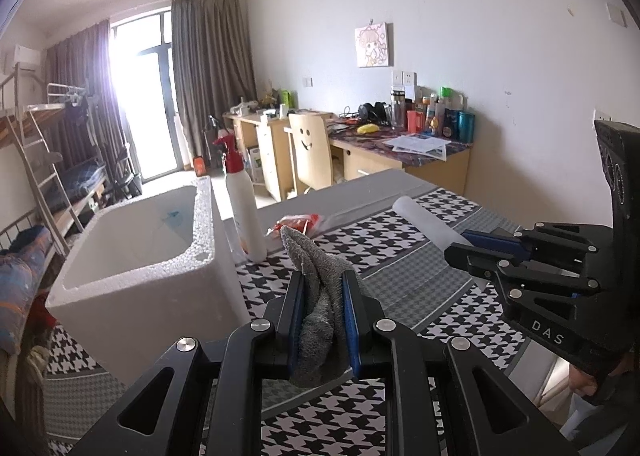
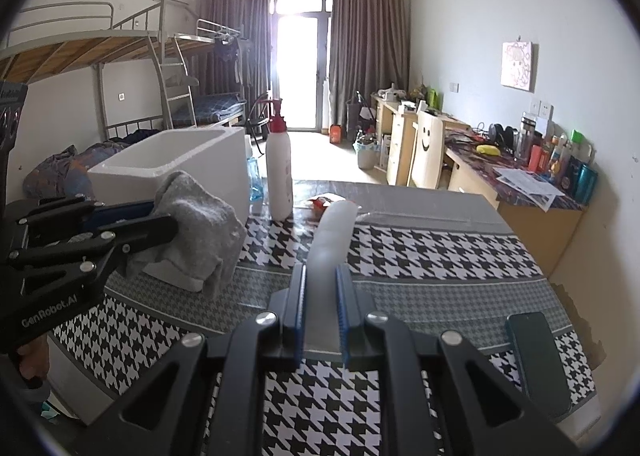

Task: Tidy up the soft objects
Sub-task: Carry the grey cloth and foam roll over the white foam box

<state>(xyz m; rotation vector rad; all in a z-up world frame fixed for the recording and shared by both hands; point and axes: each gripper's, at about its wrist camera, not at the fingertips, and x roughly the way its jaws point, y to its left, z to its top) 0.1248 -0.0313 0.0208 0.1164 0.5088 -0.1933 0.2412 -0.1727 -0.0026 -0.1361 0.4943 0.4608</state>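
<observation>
A grey cloth (image 1: pixel 320 288) hangs bunched between the blue pads of my left gripper (image 1: pixel 323 280), which is shut on it above the houndstooth tablecloth (image 1: pixel 400 240), just right of a white foam box (image 1: pixel 140 252). From the right wrist view the grey cloth (image 2: pixel 196 223) droops from the left gripper (image 2: pixel 162 215) in front of the foam box (image 2: pixel 176 155). My right gripper (image 2: pixel 322 276) is shut on a soft white roll (image 2: pixel 334 232) that sticks out forward. In the left wrist view the right gripper (image 1: pixel 460 244) holds the white roll (image 1: pixel 424 221) at the right.
A white spray bottle (image 2: pixel 279 171) with a red top stands beside the box, with a red packet (image 2: pixel 322 203) behind the roll. A dark phone (image 2: pixel 536 360) lies at the table's right edge. Desks, a chair and bunk beds fill the room beyond.
</observation>
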